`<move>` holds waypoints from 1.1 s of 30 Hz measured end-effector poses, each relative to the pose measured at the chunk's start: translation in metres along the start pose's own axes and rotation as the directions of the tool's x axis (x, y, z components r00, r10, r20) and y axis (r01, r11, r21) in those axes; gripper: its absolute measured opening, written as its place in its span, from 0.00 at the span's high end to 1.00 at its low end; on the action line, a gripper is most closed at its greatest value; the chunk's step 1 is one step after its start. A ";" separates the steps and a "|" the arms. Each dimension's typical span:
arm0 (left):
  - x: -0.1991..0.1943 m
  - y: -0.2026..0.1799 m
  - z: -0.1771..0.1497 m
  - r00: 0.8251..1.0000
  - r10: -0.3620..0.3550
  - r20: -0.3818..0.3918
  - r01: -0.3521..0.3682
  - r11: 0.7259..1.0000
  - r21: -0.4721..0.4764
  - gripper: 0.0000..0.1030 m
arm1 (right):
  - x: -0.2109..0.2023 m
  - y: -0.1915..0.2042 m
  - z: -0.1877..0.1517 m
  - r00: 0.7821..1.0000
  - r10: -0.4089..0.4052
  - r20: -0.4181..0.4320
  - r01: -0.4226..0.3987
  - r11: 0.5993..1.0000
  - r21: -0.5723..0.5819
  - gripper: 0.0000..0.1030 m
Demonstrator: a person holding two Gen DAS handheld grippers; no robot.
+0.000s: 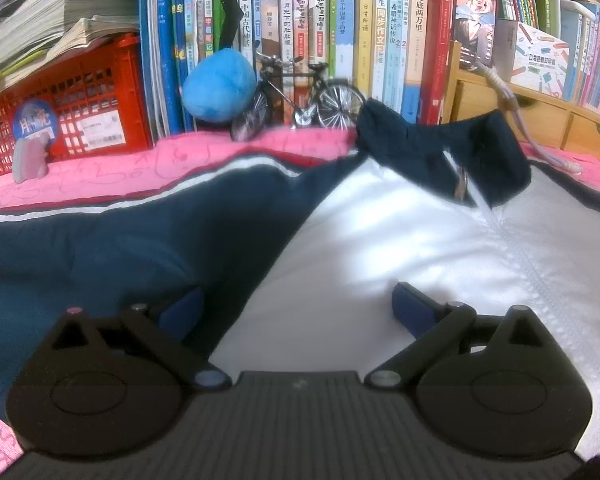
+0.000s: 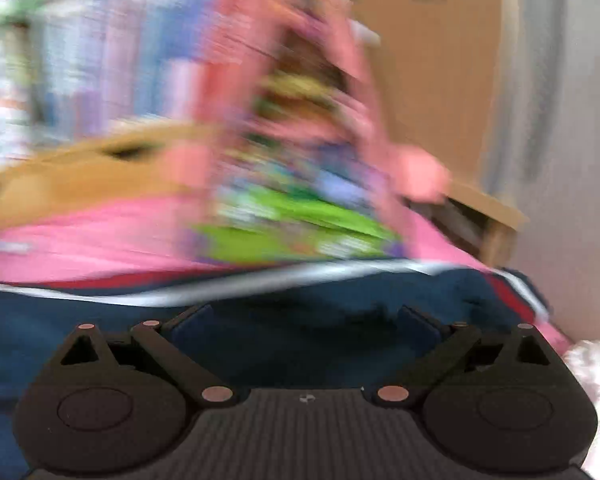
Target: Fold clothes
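Left wrist view: the left gripper hangs over a navy and white zip jacket spread flat on the pink cover; its fingers are released, spread wide, with nothing between them, one over the navy sleeve panel and one over the white chest.
Right wrist view: the right gripper is over a navy sleeve with white and red striping near the cover's right edge; this picture is heavily smeared, yet the fingers read as released and apart, gripping no cloth.
Where the jacket lies: front up and zipped, with its dark collar toward the back edge of the cover, by the books.
Step in hand: judging by the flat garment and two empty grippers, the first fold seems not yet made; both hands look to be choosing a hold.
Next move calls for: each gripper closing on a sleeve or side edge, pinching through both layers, then carrying it across the white front without dragging the body.
Around the back edge: a row of upright books, a red crate, a blue plush ball, a small model bicycle and a wooden drawer box.
In the way: the bicycle and a pale cord sit just beside the collar, so a high swing could catch them.
Right side: a colourful blurred pack lies on the cover near the sleeve; what it is I cannot tell.
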State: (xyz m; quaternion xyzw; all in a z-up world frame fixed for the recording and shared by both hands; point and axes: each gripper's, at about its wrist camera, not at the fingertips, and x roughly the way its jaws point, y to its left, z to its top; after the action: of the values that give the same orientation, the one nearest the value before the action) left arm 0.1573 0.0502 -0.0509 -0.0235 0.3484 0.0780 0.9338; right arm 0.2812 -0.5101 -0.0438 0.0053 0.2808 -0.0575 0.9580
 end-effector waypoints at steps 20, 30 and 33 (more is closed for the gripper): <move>-0.001 0.001 0.000 1.000 -0.003 0.000 0.003 1.000 -0.002 0.00 | -0.063 0.167 -0.035 0.865 0.317 -0.388 -0.459 0.812 -0.361 0.02; 0.000 0.000 -0.001 1.000 -0.002 0.000 0.002 1.000 -0.004 0.00 | -0.111 0.053 -0.012 0.897 -0.119 -0.426 -0.166 0.802 -0.574 0.02; 0.000 0.000 -0.001 1.000 -0.002 0.001 0.002 1.000 -0.005 0.00 | -0.145 0.064 -0.002 0.951 0.005 -0.309 -0.173 0.836 -0.521 0.02</move>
State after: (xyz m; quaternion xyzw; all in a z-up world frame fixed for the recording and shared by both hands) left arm 0.1566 0.0498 -0.0522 -0.0263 0.3477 0.0779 0.9340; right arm 0.1660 -0.4310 0.0314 -0.2439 0.4246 0.0709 0.8690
